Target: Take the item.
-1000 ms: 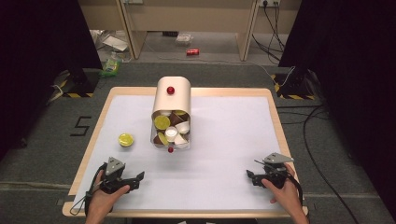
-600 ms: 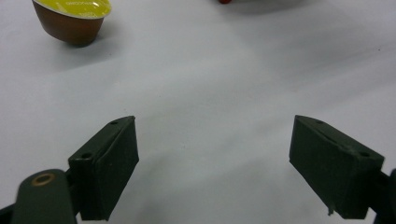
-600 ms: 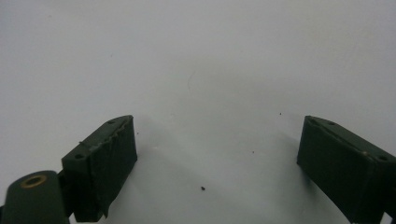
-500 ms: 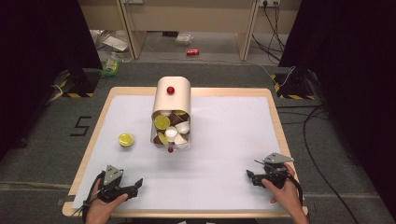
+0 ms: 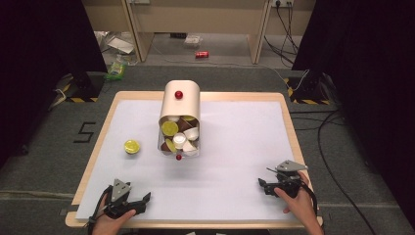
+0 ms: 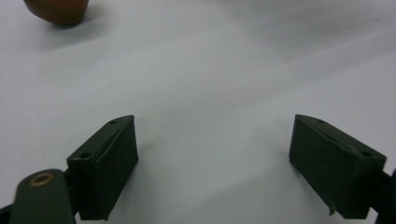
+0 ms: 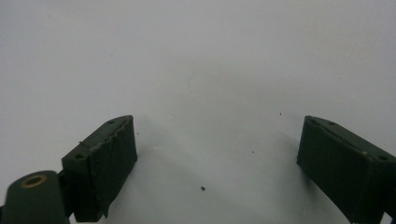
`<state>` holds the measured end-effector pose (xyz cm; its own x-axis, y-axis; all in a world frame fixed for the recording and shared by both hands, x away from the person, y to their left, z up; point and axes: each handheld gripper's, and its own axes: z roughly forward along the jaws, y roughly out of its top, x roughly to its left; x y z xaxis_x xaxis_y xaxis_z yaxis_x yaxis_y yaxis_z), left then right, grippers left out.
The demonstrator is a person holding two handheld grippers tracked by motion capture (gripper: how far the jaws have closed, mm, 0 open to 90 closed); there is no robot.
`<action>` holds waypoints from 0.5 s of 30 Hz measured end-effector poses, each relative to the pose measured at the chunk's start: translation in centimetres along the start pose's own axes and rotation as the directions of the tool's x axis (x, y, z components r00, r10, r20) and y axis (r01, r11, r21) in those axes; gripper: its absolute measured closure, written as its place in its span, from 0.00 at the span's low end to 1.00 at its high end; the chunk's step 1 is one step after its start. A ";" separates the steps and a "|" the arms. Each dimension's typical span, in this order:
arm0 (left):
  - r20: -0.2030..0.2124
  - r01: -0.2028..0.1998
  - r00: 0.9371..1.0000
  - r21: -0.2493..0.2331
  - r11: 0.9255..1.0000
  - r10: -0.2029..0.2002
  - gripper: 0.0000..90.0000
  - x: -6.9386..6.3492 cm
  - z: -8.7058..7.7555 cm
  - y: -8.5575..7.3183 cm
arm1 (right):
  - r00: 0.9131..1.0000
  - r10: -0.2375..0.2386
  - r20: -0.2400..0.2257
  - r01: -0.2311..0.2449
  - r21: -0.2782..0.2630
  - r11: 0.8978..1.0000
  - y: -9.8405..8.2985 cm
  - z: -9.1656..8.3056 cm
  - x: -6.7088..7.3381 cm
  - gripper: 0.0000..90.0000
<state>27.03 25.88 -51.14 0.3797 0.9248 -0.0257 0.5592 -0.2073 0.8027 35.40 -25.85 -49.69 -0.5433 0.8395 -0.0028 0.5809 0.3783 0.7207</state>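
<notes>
Both grippers rest low on the white sheet at the near edge of the table [image 5: 288,112], the left gripper [image 5: 142,199] and the right gripper [image 5: 261,185] each with jaws spread wide and nothing between them. The likely job is gathering capsules, so the sensible start is the loose capsule [image 5: 131,146], which lies alone left of the canister [image 5: 180,105], well ahead of the left gripper. Approach it low and level, jaws straddling its rim, and close gently (foil lids dent easily). The canister lies on its side mid-table with its mouth toward the person, holding a heap of yellow, brown and white capsules; a small red ball [image 5: 178,157] sits at its mouth.
</notes>
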 end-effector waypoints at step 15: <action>-0.004 0.005 1.000 -0.042 0.999 -0.005 0.16 -0.1 0.0 -0.6 | 1.000 -0.003 0.001 0.003 -0.001 1.000 0.0 0.0 0.0 0.14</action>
<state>26.63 25.95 -51.62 0.3739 0.9271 -0.0275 0.5299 -0.1892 0.8267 35.40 -25.86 -49.69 -0.5448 0.8386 -0.0056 0.5788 0.3808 0.7211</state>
